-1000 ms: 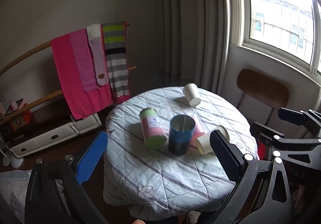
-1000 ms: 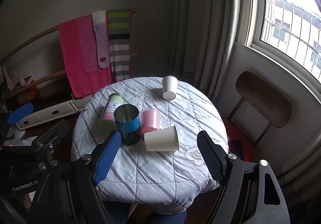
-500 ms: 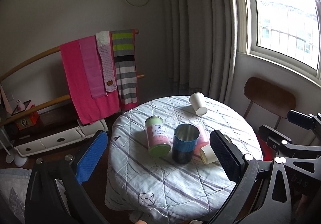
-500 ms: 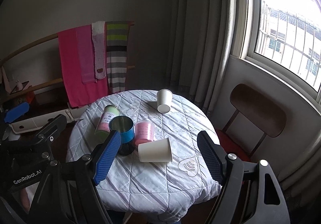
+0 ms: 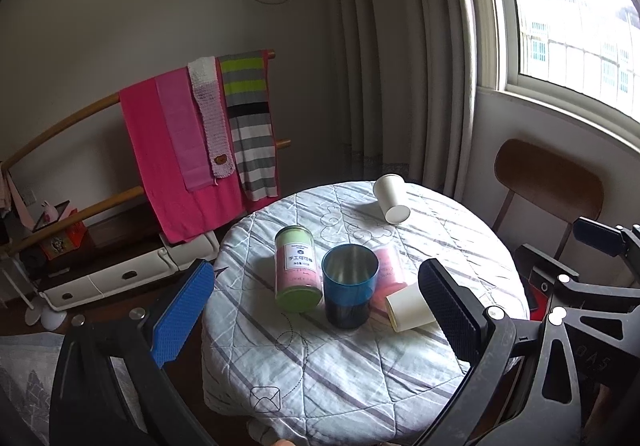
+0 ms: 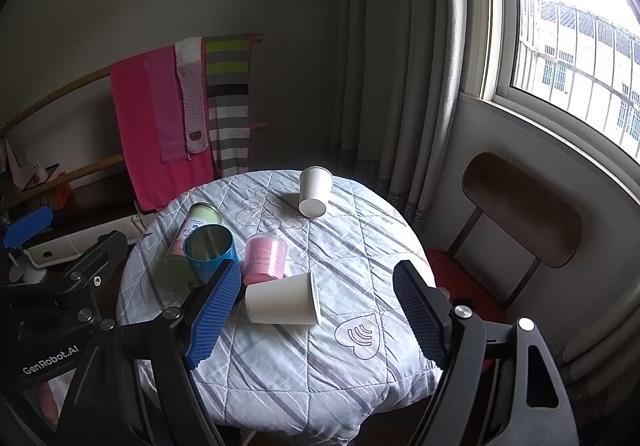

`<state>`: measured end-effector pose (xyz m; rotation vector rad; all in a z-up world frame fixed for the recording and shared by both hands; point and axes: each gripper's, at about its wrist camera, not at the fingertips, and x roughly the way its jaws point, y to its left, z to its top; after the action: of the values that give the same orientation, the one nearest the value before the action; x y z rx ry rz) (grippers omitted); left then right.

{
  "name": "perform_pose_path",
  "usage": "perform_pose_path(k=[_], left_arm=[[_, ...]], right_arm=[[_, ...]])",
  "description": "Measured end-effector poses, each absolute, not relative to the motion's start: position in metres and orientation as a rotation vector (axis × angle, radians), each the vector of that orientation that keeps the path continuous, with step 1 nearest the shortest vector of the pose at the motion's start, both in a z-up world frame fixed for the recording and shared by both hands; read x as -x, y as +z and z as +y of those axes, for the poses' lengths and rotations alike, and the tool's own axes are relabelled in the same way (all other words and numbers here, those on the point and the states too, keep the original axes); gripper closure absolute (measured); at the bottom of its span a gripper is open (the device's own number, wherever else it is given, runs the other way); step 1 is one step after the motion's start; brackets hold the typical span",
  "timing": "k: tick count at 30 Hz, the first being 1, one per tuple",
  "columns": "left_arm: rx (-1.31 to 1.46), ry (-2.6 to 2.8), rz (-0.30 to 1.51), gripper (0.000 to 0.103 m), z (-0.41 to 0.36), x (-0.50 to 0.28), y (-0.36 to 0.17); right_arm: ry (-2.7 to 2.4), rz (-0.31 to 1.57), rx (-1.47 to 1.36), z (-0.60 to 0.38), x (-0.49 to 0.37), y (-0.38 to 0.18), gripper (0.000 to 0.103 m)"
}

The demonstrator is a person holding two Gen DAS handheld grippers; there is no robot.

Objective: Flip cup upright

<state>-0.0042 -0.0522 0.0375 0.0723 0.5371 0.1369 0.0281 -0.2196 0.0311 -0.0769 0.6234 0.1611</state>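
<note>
A white paper cup [image 6: 282, 303] lies on its side near the front of the round table [image 6: 280, 378], mouth to the right; in the left wrist view [image 5: 409, 311] my right finger partly hides it. A second white paper cup [image 6: 315, 191] lies tipped at the far side, also in the left wrist view [image 5: 391, 198]. My right gripper [image 6: 316, 310] is open and empty, held above and in front of the near cup. My left gripper [image 5: 316, 310] is open and empty, above the table's left front.
A blue metal cup [image 6: 210, 252] stands upright. A green-lidded can [image 6: 192, 230] and a pink can [image 6: 264, 258] lie beside it. A wooden chair [image 6: 520, 222] stands right of the table. A towel rack [image 6: 172, 114] and curtains are behind.
Both grippers have pulled back and risen, so the table and cups look smaller and lower in view. Nothing on the table has moved. Both grippers stay open.
</note>
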Motion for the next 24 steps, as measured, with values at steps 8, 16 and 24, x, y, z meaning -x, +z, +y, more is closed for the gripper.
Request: perform_pose_path(k=[8,16,24], left_arm=[[-0.118,0.167,0.519,0.0,-0.071,-0.001,0.037],[-0.118,0.16,0.489,0.0,-0.073,0.004,0.039],[-0.086,0.138,0.486,0.0,-0.07,0.009,0.039]], right_arm=[[0.198,0.62,0.039,-0.239,-0.039,0.024,0.023],[0.201,0.583,0.037,-0.244,-0.034,0.028,0.023],[0.2,0.573,0.052,-0.244,-0.03,0.032,0.023]])
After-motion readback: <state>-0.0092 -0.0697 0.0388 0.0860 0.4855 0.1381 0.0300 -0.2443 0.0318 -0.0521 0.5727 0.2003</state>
